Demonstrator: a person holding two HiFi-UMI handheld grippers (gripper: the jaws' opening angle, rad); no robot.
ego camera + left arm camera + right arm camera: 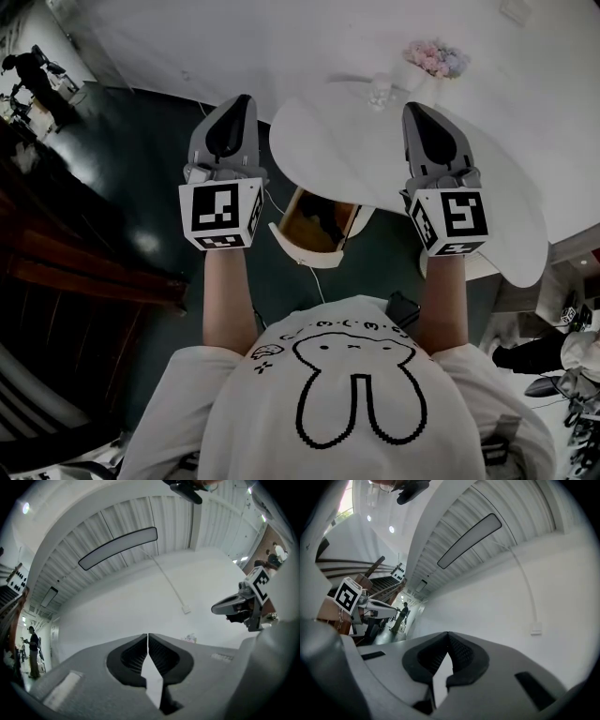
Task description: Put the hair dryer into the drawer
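L gripper (148, 639) & R gripper (448, 635), jaws shut & empty, held above table (506, 220); hair dryer not clearly seen, prob. light, rigid, slick-shelled: take by handle.

White wall (140, 597), dark floor (122, 159)

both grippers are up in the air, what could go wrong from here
The left gripper and right gripper are both shut and empty, aimed at the wall, so their own views show neither the table nor the drawer; the reach down may be misjudged. The open drawer juts out between the arms and could get knocked. A thin white cord by the drawer might snag.
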